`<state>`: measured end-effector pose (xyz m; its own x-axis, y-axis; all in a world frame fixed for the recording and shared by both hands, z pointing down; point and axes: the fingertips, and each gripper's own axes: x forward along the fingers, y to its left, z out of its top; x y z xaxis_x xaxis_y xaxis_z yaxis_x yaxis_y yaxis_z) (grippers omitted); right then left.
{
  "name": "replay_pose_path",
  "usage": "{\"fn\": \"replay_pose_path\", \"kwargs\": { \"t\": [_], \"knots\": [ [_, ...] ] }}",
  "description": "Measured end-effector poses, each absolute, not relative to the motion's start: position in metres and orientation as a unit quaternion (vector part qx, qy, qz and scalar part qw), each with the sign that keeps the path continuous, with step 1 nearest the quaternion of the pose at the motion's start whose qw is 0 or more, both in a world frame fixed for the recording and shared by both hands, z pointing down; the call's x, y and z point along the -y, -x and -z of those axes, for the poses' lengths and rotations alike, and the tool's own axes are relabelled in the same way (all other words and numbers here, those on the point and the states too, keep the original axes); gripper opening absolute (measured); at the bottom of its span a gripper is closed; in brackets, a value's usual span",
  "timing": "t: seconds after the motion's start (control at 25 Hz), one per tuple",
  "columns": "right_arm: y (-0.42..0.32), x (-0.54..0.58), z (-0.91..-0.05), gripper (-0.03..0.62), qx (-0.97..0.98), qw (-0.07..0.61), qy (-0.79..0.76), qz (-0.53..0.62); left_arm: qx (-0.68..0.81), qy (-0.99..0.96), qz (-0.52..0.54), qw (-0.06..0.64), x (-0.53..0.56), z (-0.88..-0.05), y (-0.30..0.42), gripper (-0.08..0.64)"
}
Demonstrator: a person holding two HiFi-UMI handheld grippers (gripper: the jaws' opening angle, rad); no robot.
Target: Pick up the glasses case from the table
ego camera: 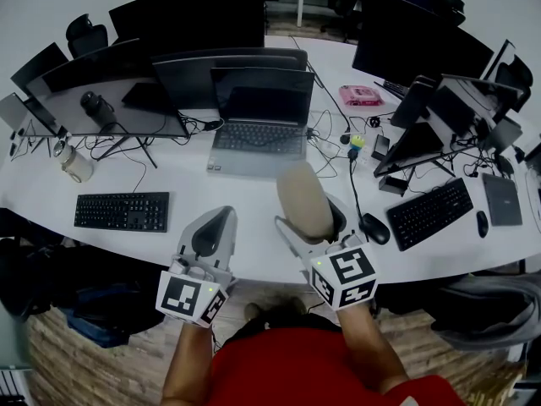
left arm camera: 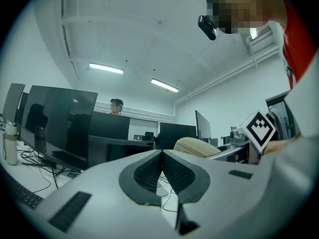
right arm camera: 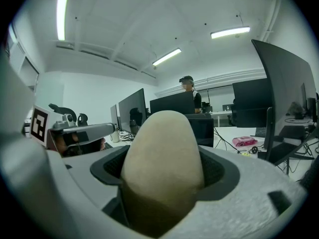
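"Counting, largest first?"

"One white table point(ego camera: 254, 193); one laptop point(ego camera: 258, 134); two black keyboards point(ego camera: 122, 211) near the front edge; one beige glasses case point(ego camera: 303, 197), over that edge, clamped in the right gripper point(ego camera: 311, 220). On the left gripper point(ego camera: 211, 231), jaws together, empty."

1. glasses case point(right arm camera: 162, 171): beige, matt, finely grainy like suede;
2. right gripper point(right arm camera: 162, 153) and left gripper point(left arm camera: 162, 158): pale grey matt plastic shells; fingers point(left arm camera: 180, 174) lined with dark, ribbed, rubbery-looking pads;
3. surface point(ego camera: 211, 197): white, smooth, faint sheen;
4. monitors point(ego camera: 194, 15): glossy black screens, matt black frames;
5. keyboard point(ego camera: 122, 211): matt black plastic.
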<state>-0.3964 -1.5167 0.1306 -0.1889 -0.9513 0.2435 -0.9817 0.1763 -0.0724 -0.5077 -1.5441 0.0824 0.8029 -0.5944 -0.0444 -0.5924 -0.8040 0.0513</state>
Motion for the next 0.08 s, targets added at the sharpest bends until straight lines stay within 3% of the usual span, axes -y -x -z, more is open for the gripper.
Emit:
{"fn": "replay_pose_path", "kwargs": {
  "t": [0.08],
  "knots": [
    [0.3969,1.5156,-0.1307,0.397,0.764,0.071,-0.633,-0.106,0.312,-0.949,0.03,0.017,1.543,-0.0823,0.508,0.009]
  ]
}}
